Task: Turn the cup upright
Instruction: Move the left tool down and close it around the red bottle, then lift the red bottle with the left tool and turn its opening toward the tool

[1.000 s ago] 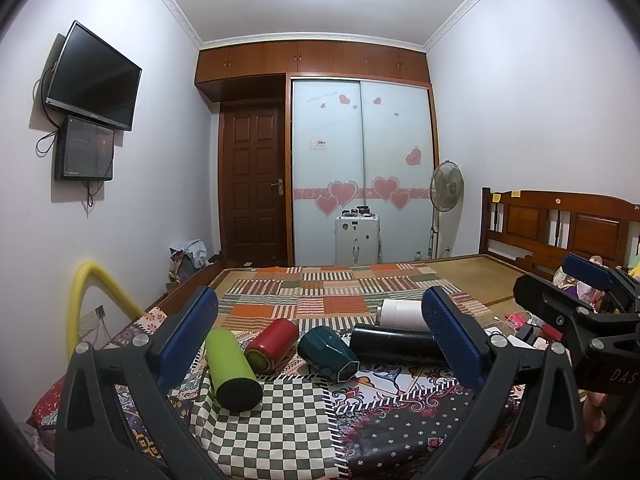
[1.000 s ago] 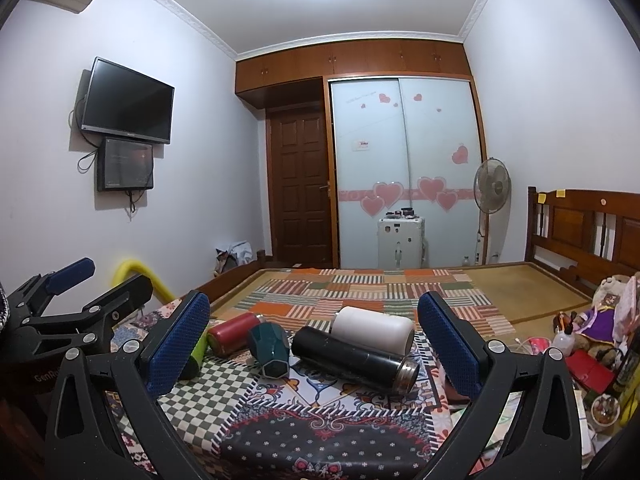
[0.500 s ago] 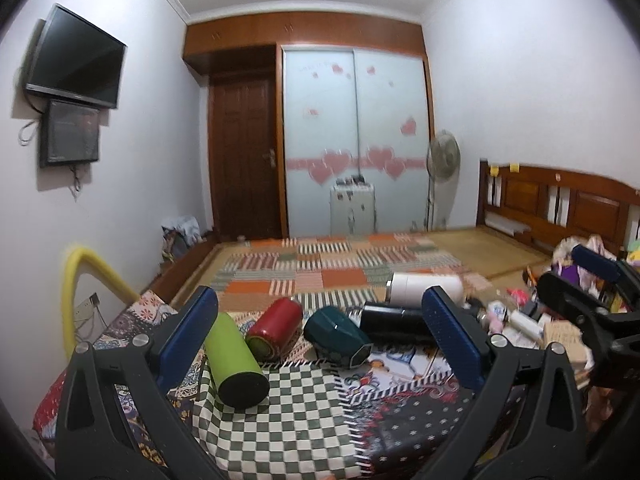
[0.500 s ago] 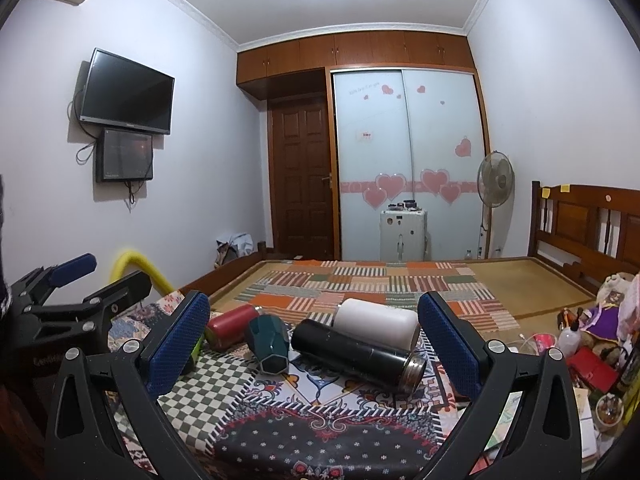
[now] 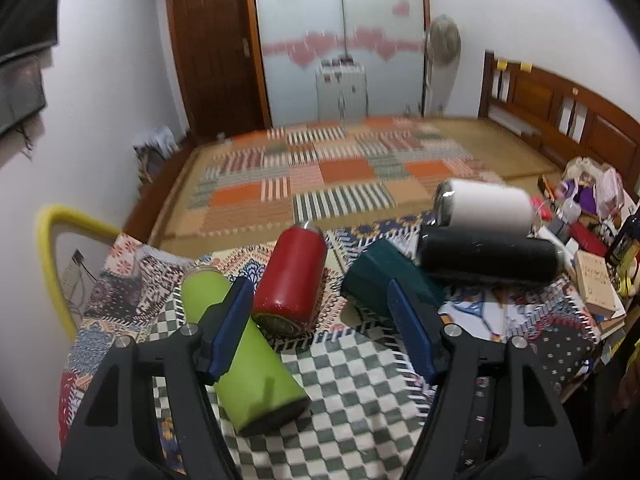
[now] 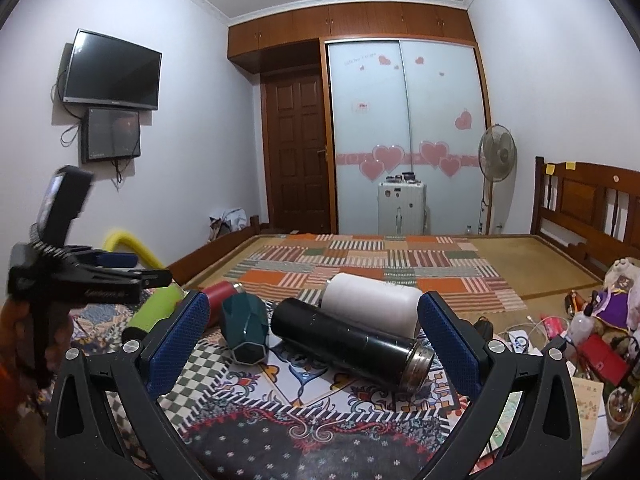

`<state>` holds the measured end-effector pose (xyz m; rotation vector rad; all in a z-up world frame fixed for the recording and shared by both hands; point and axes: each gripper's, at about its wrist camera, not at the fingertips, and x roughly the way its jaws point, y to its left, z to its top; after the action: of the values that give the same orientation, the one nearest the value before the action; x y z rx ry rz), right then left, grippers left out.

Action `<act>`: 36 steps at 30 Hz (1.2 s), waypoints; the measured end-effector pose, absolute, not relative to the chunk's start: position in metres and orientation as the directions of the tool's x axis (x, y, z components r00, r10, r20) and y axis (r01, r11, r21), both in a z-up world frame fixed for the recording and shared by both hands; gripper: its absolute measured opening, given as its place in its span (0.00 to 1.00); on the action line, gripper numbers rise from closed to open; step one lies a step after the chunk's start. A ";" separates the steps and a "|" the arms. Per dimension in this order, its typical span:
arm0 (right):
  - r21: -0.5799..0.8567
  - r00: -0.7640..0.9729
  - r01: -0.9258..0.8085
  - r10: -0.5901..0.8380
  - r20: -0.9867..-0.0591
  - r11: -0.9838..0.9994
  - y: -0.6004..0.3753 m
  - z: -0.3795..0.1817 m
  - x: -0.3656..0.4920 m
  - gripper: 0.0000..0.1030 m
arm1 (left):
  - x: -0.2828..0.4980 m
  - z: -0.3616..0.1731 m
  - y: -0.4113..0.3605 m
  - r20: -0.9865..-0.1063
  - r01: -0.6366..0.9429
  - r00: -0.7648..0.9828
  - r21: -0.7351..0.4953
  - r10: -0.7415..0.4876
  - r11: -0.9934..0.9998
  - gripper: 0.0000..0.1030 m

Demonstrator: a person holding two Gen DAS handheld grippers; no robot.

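Several cups lie on their sides on a patterned cloth. From left: a lime green cup (image 5: 240, 354), a red cup (image 5: 290, 280), a dark teal faceted cup (image 5: 374, 282), a black flask (image 5: 486, 254) and a white cup (image 5: 486, 208). My left gripper (image 5: 320, 326) is open and empty, tilted down over the red cup, its jaws straddling the red cup's near end. My right gripper (image 6: 314, 338) is open and empty, hovering before the black flask (image 6: 348, 340), the teal cup (image 6: 244, 326) and the white cup (image 6: 372, 306). The left gripper's body (image 6: 80, 280) shows at the left of the right wrist view.
The patterned cloth (image 5: 360, 404) covers a table before a bed with a patchwork mat (image 5: 320, 176). Books, bottles and toys (image 5: 592, 240) clutter the right side. A yellow foam tube (image 5: 48, 248) arches at the left. A wooden headboard (image 6: 588, 204) stands at the right.
My left gripper has pitched down and moved in over the red and green cups, its jaws narrower than before. My right gripper has barely moved.
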<state>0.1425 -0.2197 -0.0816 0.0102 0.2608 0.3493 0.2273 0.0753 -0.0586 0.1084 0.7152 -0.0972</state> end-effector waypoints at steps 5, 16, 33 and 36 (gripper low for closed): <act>0.064 0.893 -0.351 0.355 -0.276 0.934 -0.216 -0.088 0.157 1.00 | 0.277 -0.080 0.089 -0.758 0.140 0.650 0.053 -0.051 0.989 0.68; 0.078 0.870 -0.361 0.366 -0.331 0.929 -0.213 -0.112 0.176 1.00 | 0.350 -0.121 0.106 -0.896 0.163 0.428 -0.052 -0.118 0.985 0.64; 0.103 0.869 -0.346 0.360 -0.341 0.933 -0.220 -0.123 0.185 1.00 | 0.377 -0.145 0.100 -0.933 0.157 0.350 -0.025 -0.080 0.987 0.62; 0.106 0.868 -0.344 0.359 -0.342 0.933 -0.223 -0.124 0.186 1.00 | 0.377 -0.144 0.101 -0.933 0.146 0.353 -0.027 -0.078 0.989 0.62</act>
<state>0.1861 -0.2225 -0.1244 0.0421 0.3664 0.3683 0.3774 0.1011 -0.1443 0.0640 1.2021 -0.1445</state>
